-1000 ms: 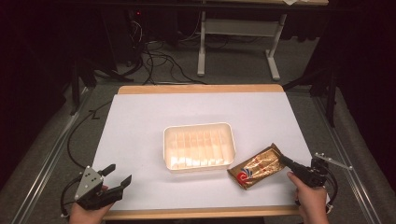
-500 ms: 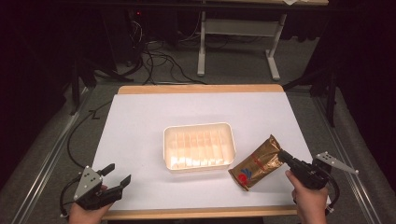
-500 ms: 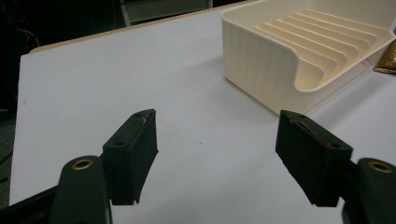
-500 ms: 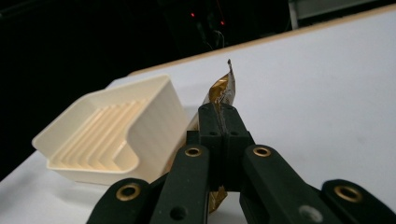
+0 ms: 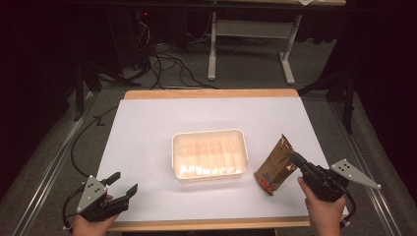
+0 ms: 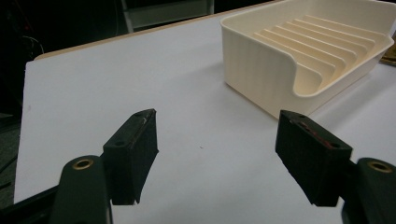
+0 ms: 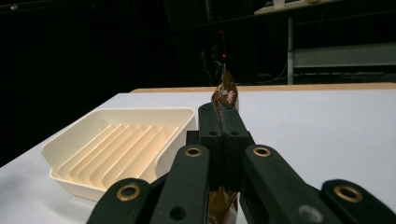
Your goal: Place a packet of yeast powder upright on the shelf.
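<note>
A brown foil snack packet (image 5: 275, 164) with a red mark hangs tilted above the white table, just right of the cream ribbed tray (image 5: 209, 155). My right gripper (image 5: 298, 162) is shut on the packet's right edge; in the right gripper view the jaws press together on the packet (image 7: 225, 93), seen edge-on, with the tray (image 7: 116, 149) to its left. My left gripper (image 5: 123, 184) rests open at the table's front left corner with nothing between its fingers. In the left gripper view the gripper (image 6: 217, 158) faces the tray (image 6: 308, 56), well short of it.
The white table (image 5: 147, 132) has a wooden rim at front and back. Cables (image 5: 162, 64) and a metal table frame (image 5: 251, 44) lie on the dark floor beyond. Rails run along both table sides.
My right gripper has lifted the packet off the table and tipped it from lying flat to nearly upright. The left gripper has stayed put.
</note>
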### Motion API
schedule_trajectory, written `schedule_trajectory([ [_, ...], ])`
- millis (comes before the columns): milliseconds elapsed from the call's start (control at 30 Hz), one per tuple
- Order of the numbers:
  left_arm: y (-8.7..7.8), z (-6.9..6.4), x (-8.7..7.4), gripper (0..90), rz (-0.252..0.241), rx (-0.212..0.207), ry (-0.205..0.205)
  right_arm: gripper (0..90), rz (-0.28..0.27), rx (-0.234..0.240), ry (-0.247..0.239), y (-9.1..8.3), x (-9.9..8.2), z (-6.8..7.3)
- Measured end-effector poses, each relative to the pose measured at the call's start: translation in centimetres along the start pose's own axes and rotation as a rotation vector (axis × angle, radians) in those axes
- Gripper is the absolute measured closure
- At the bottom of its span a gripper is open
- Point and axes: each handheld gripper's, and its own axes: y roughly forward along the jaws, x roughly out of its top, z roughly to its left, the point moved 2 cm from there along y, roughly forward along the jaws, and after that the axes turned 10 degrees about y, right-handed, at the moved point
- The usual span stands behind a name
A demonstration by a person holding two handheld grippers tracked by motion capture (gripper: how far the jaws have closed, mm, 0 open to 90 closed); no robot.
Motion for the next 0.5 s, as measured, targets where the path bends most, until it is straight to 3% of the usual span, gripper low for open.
schedule_trajectory([
  [367, 0.0, -0.1, 0.2, 30.2, -0.017, 0.007, 0.015, 90.0, -0.044, -0.016, -0.047, 0.3, 1.1, 1.1],
  [500, -0.1, -0.1, 0.2, 30.3, -0.021, 0.005, 0.019, 90.0, -0.062, -0.007, -0.036, 0.3, 1.7, 1.4],
])
